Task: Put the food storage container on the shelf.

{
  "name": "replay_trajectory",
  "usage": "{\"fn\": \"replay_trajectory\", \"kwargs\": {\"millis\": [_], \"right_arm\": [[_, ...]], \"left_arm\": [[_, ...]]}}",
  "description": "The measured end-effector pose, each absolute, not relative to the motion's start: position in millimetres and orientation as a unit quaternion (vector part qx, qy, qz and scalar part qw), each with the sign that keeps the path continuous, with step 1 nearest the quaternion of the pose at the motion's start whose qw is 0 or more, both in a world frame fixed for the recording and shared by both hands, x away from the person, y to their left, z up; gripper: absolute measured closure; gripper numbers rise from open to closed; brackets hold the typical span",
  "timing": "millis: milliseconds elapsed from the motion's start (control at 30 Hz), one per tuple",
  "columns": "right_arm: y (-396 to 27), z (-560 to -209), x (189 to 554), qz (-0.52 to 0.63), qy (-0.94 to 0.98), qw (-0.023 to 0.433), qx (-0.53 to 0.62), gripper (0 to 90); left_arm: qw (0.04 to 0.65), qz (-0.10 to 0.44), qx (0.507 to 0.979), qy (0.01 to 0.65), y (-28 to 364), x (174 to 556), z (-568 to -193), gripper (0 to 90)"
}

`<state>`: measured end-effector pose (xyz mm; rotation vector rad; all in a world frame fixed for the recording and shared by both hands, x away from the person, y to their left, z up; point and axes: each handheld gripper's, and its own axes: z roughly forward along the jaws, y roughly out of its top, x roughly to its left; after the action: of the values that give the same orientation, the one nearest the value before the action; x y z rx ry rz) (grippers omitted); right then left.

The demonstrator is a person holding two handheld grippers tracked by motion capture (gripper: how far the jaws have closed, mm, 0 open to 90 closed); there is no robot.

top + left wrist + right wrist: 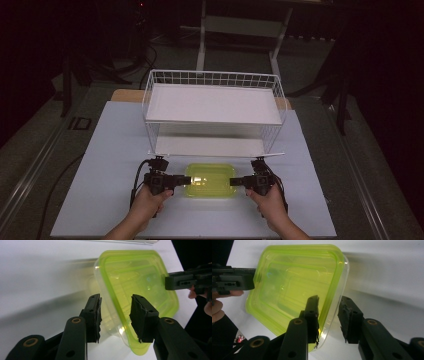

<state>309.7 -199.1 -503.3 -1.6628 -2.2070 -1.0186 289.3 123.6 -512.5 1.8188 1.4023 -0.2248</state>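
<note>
Between hand-held grippers: green lidded container, no readable label

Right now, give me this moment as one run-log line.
left gripper: astride container left rim, gap visible | right gripper: astride right rim, gap visible | container: on table, before wire rack

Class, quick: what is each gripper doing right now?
Left gripper: open, jaws straddling the green container's rim, gap showing.
Right gripper: open, straddling the opposite rim the same way.
</note>
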Motion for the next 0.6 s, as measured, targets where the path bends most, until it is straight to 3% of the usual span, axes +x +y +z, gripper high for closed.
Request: {"fn": "replay_trajectory", "kwargs": {"millis": [167,600], "right_arm": [[-198.5,-502.3,309.9,-0.345,-0.742,0.096,-0.567,72.8],[-198.7,-500.3,304.6,-0.350,-0.741,0.095,-0.565,76.2]], "left_arm": [[0.401,-0.090,0.725,0.553,121.3,289.9,-513.3,69.7],[0.394,-0.079,0.726,0.558,114.8,280.7,-509.1,73.8]]}}
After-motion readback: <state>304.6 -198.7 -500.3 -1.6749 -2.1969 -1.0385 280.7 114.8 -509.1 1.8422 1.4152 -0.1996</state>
